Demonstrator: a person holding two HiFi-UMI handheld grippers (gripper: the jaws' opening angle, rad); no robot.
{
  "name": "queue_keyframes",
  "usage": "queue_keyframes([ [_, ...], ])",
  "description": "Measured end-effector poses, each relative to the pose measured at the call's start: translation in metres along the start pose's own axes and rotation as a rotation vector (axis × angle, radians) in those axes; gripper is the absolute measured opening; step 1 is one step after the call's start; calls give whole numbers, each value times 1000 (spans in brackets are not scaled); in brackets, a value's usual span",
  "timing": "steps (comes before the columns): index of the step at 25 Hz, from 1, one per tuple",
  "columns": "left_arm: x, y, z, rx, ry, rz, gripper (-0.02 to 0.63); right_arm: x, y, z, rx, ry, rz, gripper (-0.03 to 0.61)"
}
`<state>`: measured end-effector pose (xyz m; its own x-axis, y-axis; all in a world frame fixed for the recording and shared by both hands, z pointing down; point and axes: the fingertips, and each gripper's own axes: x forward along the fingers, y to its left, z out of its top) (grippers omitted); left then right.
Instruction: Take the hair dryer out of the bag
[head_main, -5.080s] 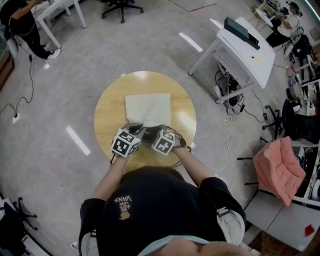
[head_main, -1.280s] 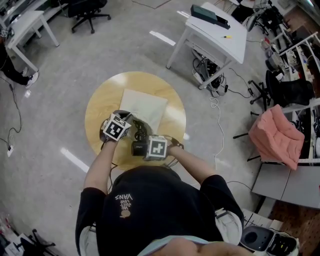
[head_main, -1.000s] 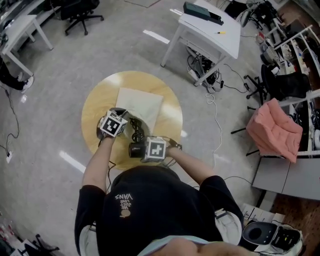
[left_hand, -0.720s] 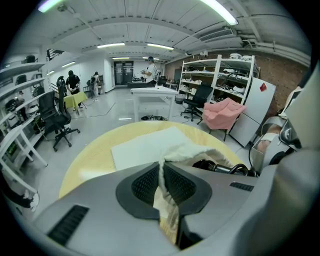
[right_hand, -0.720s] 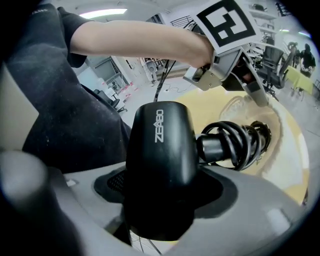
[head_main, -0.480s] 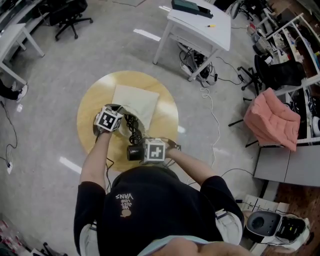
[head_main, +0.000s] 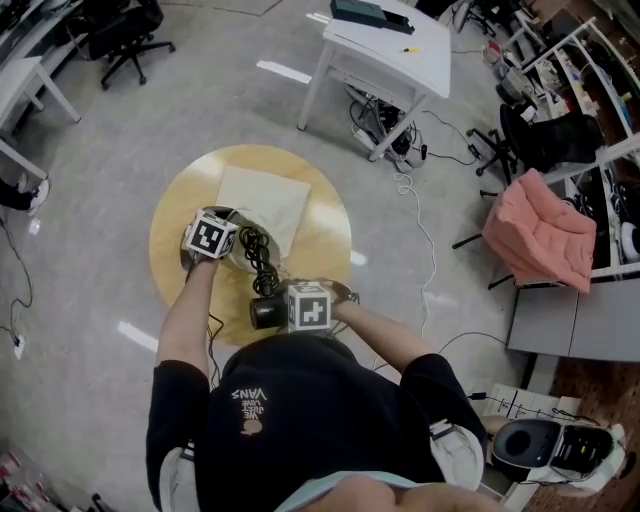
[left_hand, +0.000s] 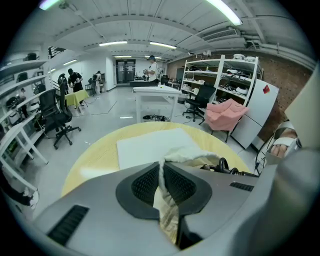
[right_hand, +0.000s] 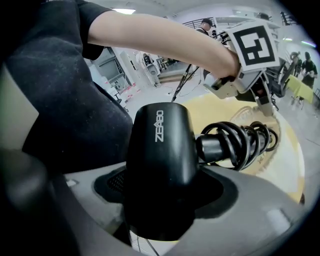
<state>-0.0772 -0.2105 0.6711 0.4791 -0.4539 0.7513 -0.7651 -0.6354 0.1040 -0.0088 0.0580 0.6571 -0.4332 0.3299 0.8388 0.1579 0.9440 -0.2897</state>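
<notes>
A black hair dryer (right_hand: 160, 160) stands between the jaws of my right gripper (right_hand: 160, 200), which is shut on its body. In the head view the dryer (head_main: 265, 313) sits at the near edge of the round wooden table (head_main: 325, 235), beside the right gripper's marker cube (head_main: 308, 305). Its coiled black cord (head_main: 257, 262) runs from it back to the mouth of the cream cloth bag (head_main: 265, 197). My left gripper (left_hand: 162, 177) is shut on a fold of the bag's edge (left_hand: 167, 205). The rest of the bag (left_hand: 150, 145) lies flat on the table.
A white desk (head_main: 385, 45) stands beyond the table on the grey floor, with cables (head_main: 410, 190) trailing beside it. A pink cloth (head_main: 535, 240) lies over a rack at the right. An office chair (head_main: 115, 30) stands at the far left. The person's torso (head_main: 300, 420) fills the near side.
The two grippers have drawn apart. The left one has pulled the bag's edge to the left, and more of the coiled cord now shows between the bag and the dryer.
</notes>
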Motion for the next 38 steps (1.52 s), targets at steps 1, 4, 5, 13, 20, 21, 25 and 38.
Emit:
queue_keyframes([
  [1,0,1,0,-6,0,0,37,-1,0,1,2,-7,-5,351],
  [4,-4,4,-1,-17,1,3,37,-8,0,8,3,-23,-19,351],
  [5,-5,5,-2,-23,0,5,37,-10,1,10,1,-29,-22,351],
  [13,-7,11,-11,-71,-7,24,37,-26,2,19,14,-111,-45,351],
  [20,-6,16,-12,-92,-16,38,38,-34,4,26,-7,-154,-45,351],
  [21,-6,17,-13,-97,-15,40,38,-36,5,26,-17,-157,-46,351],
  [25,-4,18,-16,-120,-15,41,38,-46,8,31,-3,-223,-51,351],
  [38,-17,-1,-20,-128,-90,-13,83,-84,-18,50,113,-419,-105,351],
])
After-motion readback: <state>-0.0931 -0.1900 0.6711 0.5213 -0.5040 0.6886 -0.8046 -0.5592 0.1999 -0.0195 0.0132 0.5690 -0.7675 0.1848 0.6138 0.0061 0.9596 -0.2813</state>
